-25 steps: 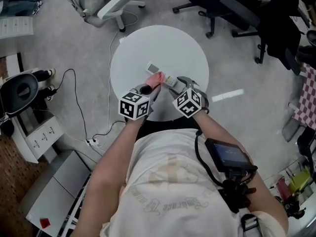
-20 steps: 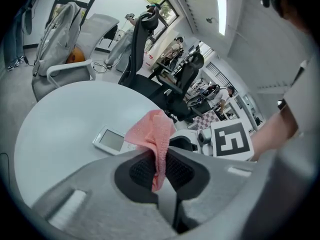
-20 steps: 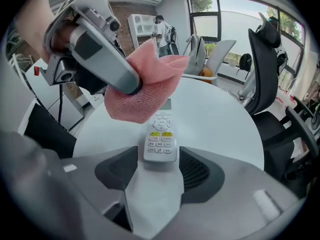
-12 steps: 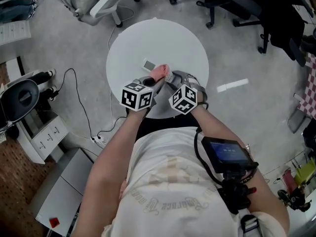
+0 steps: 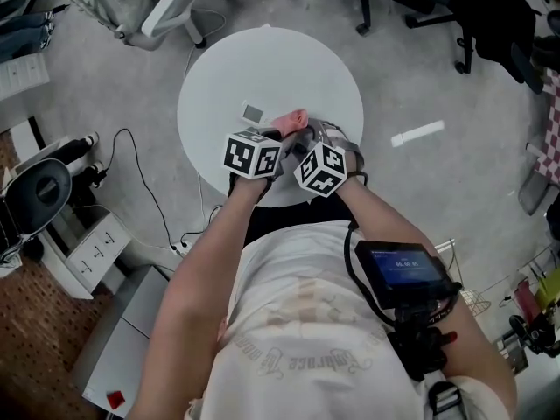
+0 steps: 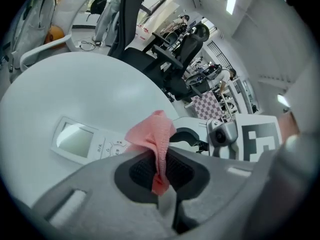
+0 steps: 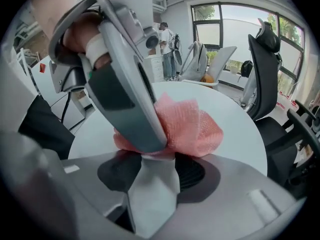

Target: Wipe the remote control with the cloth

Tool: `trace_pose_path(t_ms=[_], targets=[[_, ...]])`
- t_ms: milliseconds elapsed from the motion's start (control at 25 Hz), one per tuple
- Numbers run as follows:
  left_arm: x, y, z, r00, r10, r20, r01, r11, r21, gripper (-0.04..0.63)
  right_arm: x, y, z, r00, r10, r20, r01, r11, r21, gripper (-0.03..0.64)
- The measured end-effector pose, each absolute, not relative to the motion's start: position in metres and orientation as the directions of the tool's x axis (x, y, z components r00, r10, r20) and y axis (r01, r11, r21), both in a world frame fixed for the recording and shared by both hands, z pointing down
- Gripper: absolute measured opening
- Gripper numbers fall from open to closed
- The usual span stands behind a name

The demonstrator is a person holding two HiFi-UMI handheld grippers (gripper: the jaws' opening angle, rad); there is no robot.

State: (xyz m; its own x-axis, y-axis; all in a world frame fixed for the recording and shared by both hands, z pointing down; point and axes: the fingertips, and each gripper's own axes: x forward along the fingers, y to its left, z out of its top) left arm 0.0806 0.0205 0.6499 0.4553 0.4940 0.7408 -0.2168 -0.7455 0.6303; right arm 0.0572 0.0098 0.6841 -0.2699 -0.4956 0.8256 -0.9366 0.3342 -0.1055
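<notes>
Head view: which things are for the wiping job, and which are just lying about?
For the job: pink cloth, pinched in the left tongs; remote control, held between the right tongs, whose jaws have just been closing; round white table.
Just lying about: white office chair; black office chair.

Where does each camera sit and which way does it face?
Head view: on the person's head, facing steeply down at the round white table; arms and chest show.
Left gripper view: on the left gripper, shut on the pink mesh cloth, facing the white rectangular remote control.
Right gripper view: on the right gripper, jaws just closed further on the remote; faces the left hand.
Shared: both gripper views show the cloth.
</notes>
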Motion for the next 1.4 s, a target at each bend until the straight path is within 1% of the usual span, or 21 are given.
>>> trace_pose_path(t_ms=[200, 280, 400, 520, 640, 800, 1160, 1400], targets=[[0.081, 0.023, 0.659, 0.435, 0.537, 0.723, -0.237, -0.707, 0.667, 0.021, 0.056, 0.009, 0.684, -0.282, -0.490, 0.825, -0.935, 0.332, -0.122, 0.215], [0.080, 0.024, 0.659, 0.414, 0.545, 0.729, -0.219, -0.718, 0.661, 0.021, 0.055, 0.010, 0.684, -0.283, -0.489, 0.825, -0.937, 0.325, -0.128, 0.213], [0.078, 0.023, 0.658, 0.390, 0.530, 0.753, -0.193, -0.752, 0.630, 0.020, 0.055, 0.011, 0.684, -0.281, -0.490, 0.825, -0.940, 0.313, -0.135, 0.209], [0.077, 0.015, 0.659, 0.404, 0.487, 0.774, -0.197, -0.781, 0.593, 0.020, 0.056, 0.012, 0.684, -0.279, -0.491, 0.826, -0.942, 0.308, -0.135, 0.209], [0.074, 0.003, 0.659, 0.424, 0.454, 0.784, -0.227, -0.784, 0.577, 0.021, 0.057, 0.013, 0.684, -0.281, -0.489, 0.826, -0.942, 0.307, -0.138, 0.209], [0.070, -0.015, 0.660, 0.451, 0.441, 0.776, -0.272, -0.761, 0.590, 0.021, 0.058, 0.012, 0.683, -0.287, -0.487, 0.825, -0.939, 0.314, -0.141, 0.209], [0.042, -0.079, 0.673, 0.477, 0.334, 0.813, -0.441, -0.710, 0.550, 0.021, 0.057, 0.016, 0.684, -0.294, -0.479, 0.827, -0.936, 0.319, -0.149, 0.209], [0.019, -0.115, 0.679, 0.448, 0.279, 0.850, -0.474, -0.731, 0.490, 0.021, 0.057, 0.017, 0.684, -0.302, -0.472, 0.828, -0.931, 0.332, -0.150, 0.209]])
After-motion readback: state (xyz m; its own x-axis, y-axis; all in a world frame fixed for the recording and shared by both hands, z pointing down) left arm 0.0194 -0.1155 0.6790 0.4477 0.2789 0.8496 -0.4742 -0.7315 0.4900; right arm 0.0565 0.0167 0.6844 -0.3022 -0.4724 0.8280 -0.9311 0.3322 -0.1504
